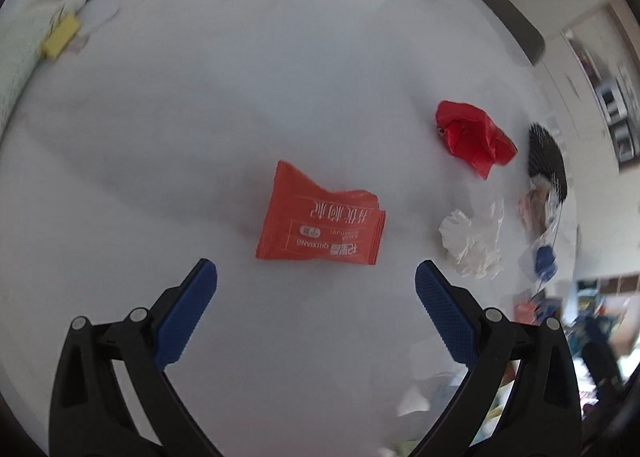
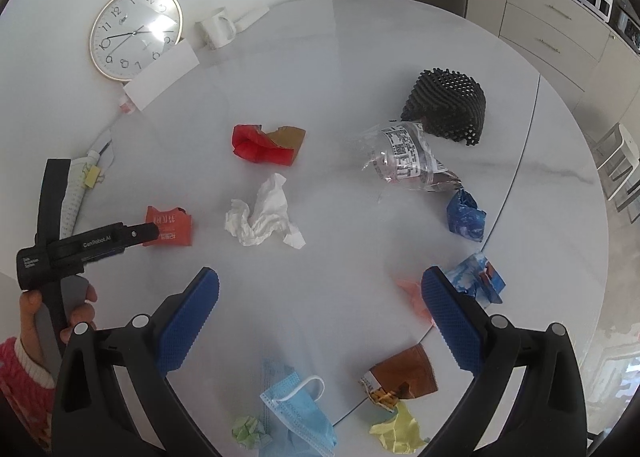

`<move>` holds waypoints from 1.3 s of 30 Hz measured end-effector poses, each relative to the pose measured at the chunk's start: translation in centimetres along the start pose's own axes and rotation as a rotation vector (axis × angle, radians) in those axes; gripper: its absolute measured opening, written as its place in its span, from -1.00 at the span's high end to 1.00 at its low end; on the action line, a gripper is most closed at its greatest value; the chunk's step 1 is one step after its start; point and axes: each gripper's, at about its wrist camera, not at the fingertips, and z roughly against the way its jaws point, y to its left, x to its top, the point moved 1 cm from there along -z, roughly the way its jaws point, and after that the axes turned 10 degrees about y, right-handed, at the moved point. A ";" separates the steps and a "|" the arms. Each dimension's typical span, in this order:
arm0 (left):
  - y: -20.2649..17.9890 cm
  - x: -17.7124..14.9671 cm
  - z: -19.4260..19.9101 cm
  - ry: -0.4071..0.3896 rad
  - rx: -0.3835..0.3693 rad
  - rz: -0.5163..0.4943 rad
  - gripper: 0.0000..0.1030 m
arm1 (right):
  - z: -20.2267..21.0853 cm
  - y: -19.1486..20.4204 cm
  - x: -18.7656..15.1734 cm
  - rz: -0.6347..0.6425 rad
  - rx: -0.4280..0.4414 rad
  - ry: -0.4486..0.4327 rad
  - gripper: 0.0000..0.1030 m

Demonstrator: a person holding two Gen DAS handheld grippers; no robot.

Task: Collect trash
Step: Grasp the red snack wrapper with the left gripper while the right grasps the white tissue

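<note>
Hovering wide open and empty, the left gripper point(image 1: 316, 269) brackets the orange wrapper point(image 1: 320, 219), apparently lining up a pinch, while the right gripper point(image 2: 320, 277) waits likewise open, holding nothing.

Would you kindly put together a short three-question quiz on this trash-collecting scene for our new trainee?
1. True or false: the left tool is shut on the orange wrapper.
2. Multiple choice: what lies right beside the black mesh basket? A) the blue face mask B) the clear plastic package C) the clock
3. Fill in: the crumpled item between the orange wrapper and the blue wrapper in the right wrist view is a white ____.

Key: 1 false, it is open, with the wrapper just ahead of its fingers; 2 B; 3 tissue.
</note>
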 end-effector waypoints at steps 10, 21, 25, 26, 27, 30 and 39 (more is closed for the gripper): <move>0.6 1.3 -2.5 0.024 -0.095 0.580 -0.85 | -2.4 -0.4 2.0 0.007 0.050 0.030 -0.95; -1.2 0.9 -2.4 -0.063 0.005 0.657 0.10 | -3.2 -1.8 2.7 0.012 0.099 0.043 -0.95; -1.5 0.2 -2.6 -0.046 -0.014 0.612 0.18 | -3.7 -1.6 3.3 0.038 0.107 0.044 -0.95; -1.6 0.0 -2.6 -0.042 -0.018 0.598 0.19 | -3.9 -1.4 3.5 0.048 0.112 0.044 -0.95; -1.5 -0.2 -2.6 -0.033 -0.027 0.579 0.20 | -4.2 -1.3 3.8 0.057 0.113 0.044 -0.95; -0.9 -0.6 -2.1 0.000 -0.048 0.504 0.20 | -6.1 0.1 5.3 0.112 0.120 0.056 -0.95; -1.6 -3.6 1.9 -0.049 0.012 0.204 0.20 | -13.0 5.7 6.8 0.266 0.068 0.179 0.02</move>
